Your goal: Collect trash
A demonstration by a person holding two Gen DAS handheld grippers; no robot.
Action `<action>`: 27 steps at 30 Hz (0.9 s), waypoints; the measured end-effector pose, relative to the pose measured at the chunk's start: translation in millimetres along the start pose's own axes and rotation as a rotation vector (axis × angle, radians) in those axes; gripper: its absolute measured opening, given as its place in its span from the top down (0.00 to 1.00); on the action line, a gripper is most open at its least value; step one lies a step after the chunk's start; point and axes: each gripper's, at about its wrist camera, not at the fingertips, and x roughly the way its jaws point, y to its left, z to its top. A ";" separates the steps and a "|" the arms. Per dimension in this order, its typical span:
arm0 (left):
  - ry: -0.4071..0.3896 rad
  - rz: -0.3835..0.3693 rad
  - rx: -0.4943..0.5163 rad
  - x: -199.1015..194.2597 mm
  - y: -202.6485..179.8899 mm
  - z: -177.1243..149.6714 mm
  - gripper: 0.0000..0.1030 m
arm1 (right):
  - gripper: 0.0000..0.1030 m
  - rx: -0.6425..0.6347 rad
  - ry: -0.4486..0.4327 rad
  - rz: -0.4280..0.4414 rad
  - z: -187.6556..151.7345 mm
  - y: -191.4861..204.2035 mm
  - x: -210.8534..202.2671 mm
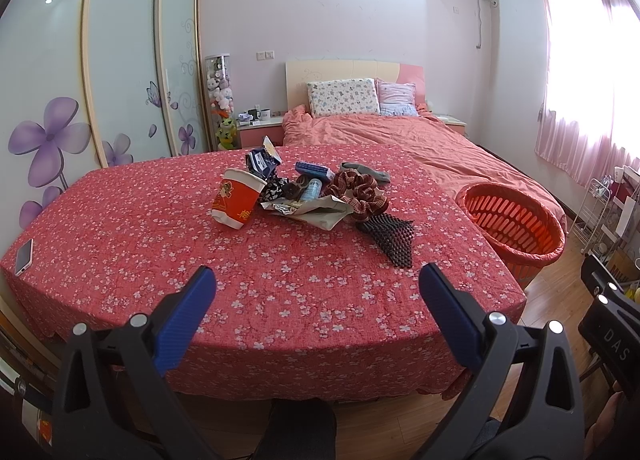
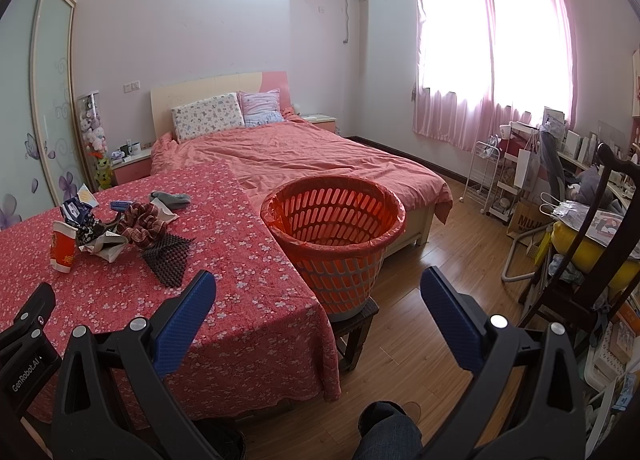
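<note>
A pile of trash lies mid-table on the red floral cloth (image 1: 120, 219): a red paper cup (image 1: 236, 199), a crumpled paper wrapper (image 1: 316, 211), a black mesh net (image 1: 392, 236), a plaid scrunched cloth (image 1: 360, 191), a blue packet (image 1: 262, 159) and a grey sock (image 1: 366, 171). The cup (image 2: 64, 246) and net (image 2: 168, 260) also show in the right wrist view. An orange basket (image 2: 334, 248) lined with a red bag stands on a stool right of the table. My left gripper (image 1: 316, 292) is open and empty above the table's near edge. My right gripper (image 2: 318, 296) is open and empty before the basket.
A white phone (image 1: 24, 256) lies at the table's left edge. A bed (image 2: 300, 155) with a pink quilt is behind the table. A dark chair (image 2: 592, 244), a white rack (image 2: 486, 175) and clutter fill the right side. Wood floor (image 2: 420, 340) runs beside the table.
</note>
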 end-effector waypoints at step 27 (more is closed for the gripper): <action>0.057 0.146 -0.092 92.6 90.4 31.9 0.04 | 0.02 -0.083 0.099 0.226 14.5 63.9 66.7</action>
